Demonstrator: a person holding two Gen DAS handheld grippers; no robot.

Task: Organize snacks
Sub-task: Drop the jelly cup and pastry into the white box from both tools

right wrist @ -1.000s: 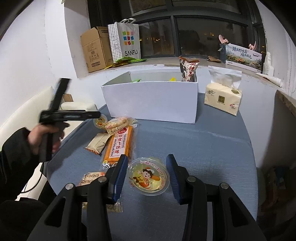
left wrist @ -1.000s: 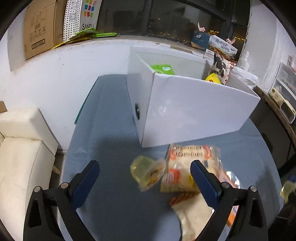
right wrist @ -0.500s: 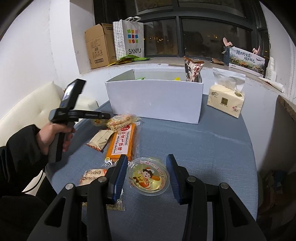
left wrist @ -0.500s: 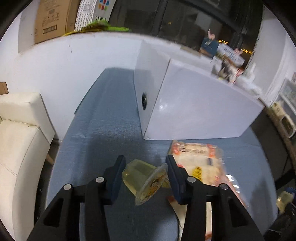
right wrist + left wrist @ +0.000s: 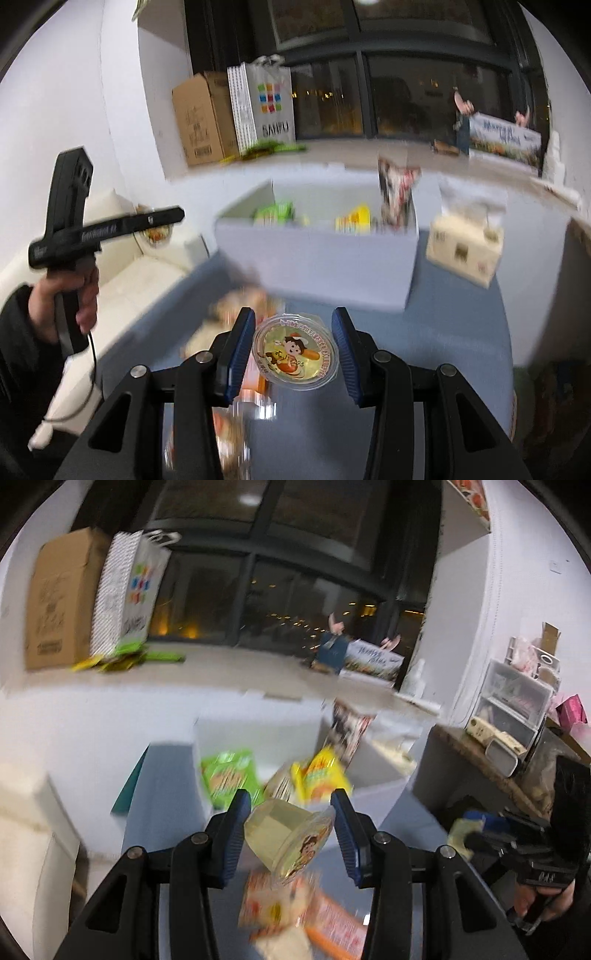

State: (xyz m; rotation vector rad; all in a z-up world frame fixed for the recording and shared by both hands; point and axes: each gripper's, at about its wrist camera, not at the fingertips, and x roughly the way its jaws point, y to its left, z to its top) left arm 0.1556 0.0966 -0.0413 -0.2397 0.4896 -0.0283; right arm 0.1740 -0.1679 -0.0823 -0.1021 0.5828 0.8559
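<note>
Jelly cup (image 5: pixel 290 840) sits tilted in your left gripper (image 5: pixel 291 840), and the second cup (image 5: pixel 295 350) is clamped in your right gripper (image 5: pixel 295 350); the white box (image 5: pixel 317 258) waits at twelve o'clock. The tilted cup may slip if you swing fast.

The pale yellow translucent plastic jelly cup (image 5: pixel 286 836) carries a cartoon child on its lid. The second clear round plastic jelly cup (image 5: pixel 295 350) shows the same cartoon figure in yellow and orange with a red-lettered rim. Blue ribbed pads (image 5: pixel 240 347) line the black gripper fingers. The white cardboard box (image 5: pixel 317 264) holds a green snack packet (image 5: pixel 229 775) and a yellow one (image 5: pixel 321 775). The tabletop (image 5: pixel 454 325) is grey-blue cloth.
</note>
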